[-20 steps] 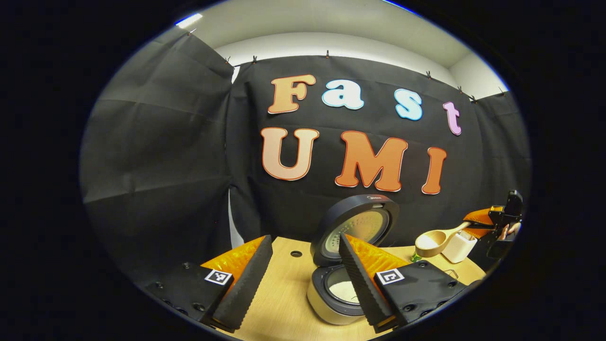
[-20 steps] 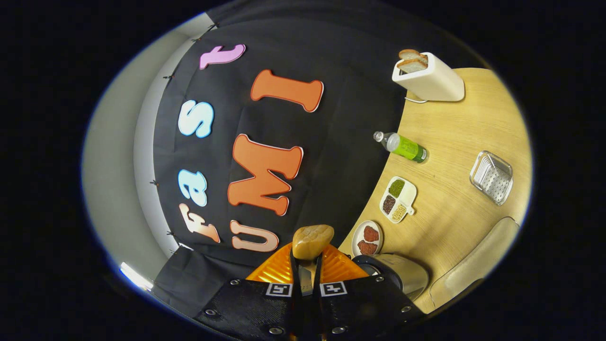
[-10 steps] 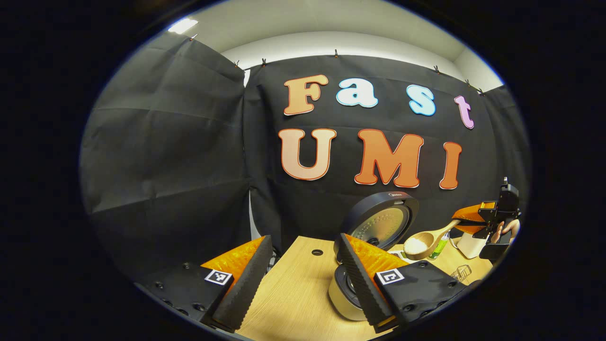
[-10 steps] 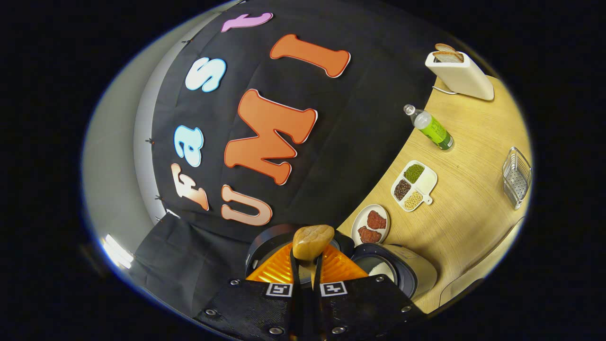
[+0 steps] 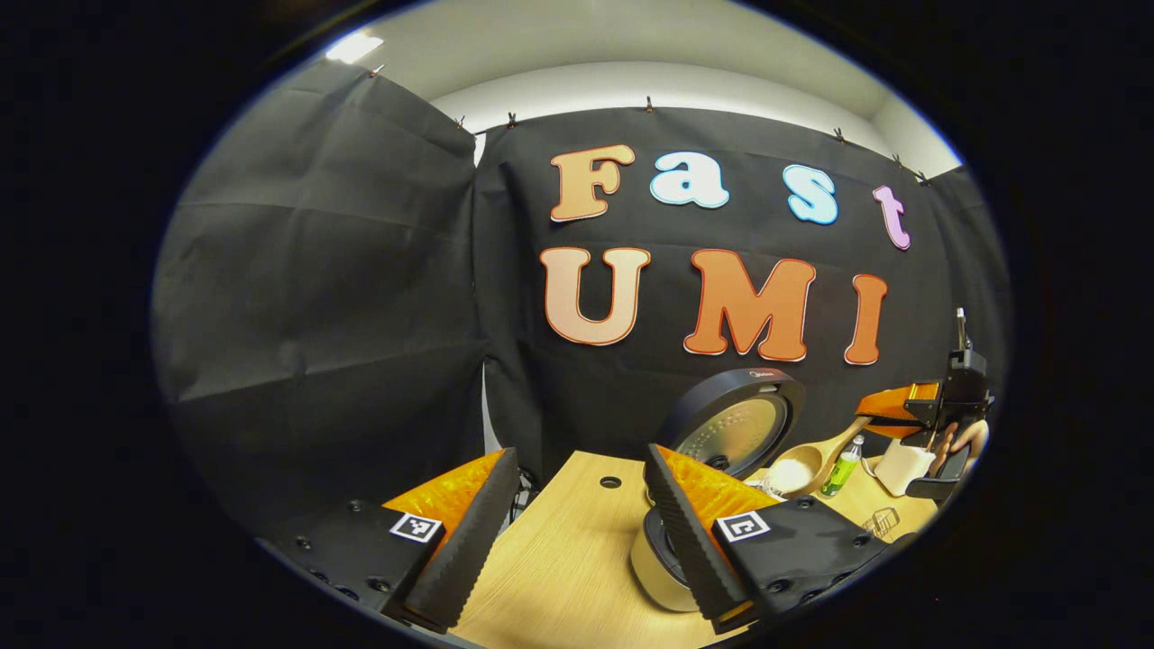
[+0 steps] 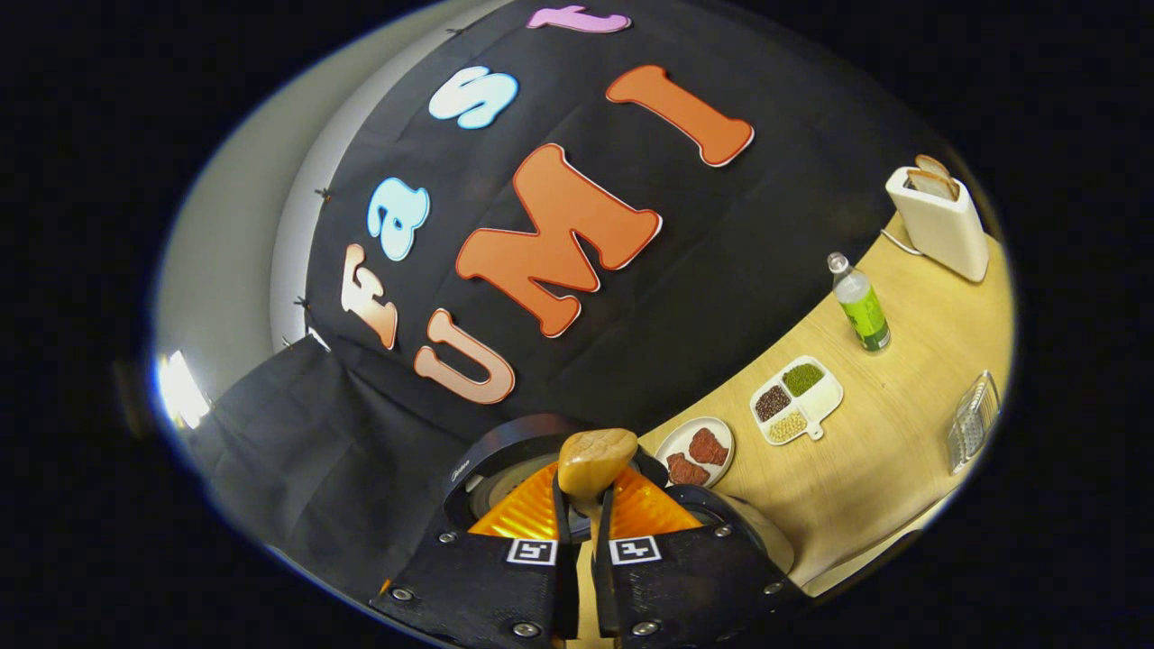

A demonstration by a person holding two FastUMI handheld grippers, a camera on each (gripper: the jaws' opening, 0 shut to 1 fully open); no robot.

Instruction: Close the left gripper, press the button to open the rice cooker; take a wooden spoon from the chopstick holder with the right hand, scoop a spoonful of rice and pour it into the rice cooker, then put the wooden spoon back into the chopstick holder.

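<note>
right gripper [image 6: 577, 532] clenched on the handle of the light wooden spoon [image 6: 593, 460], both fingers pressed against it, bowl end jutting out past the tips. directly beyond and below the tips, the dark round rice cooker [image 6: 505, 469] with lid raised. seen from the left gripper view, spoon bowl [image 5: 792, 470] loaded with white rice, hanging just beside the upright lid [image 5: 735, 419], above the open pot. left gripper [image 5: 577, 532] released, fingers spread wide with nothing between them, above the pale wooden table [image 5: 559, 568], cooker body just behind its right finger. further right of the right gripper: small white plate with red pieces [image 6: 694, 448], white divided dish of beans [image 6: 793, 399], green bottle [image 6: 861, 302], white toaster with bread [image 6: 938, 221].
</note>
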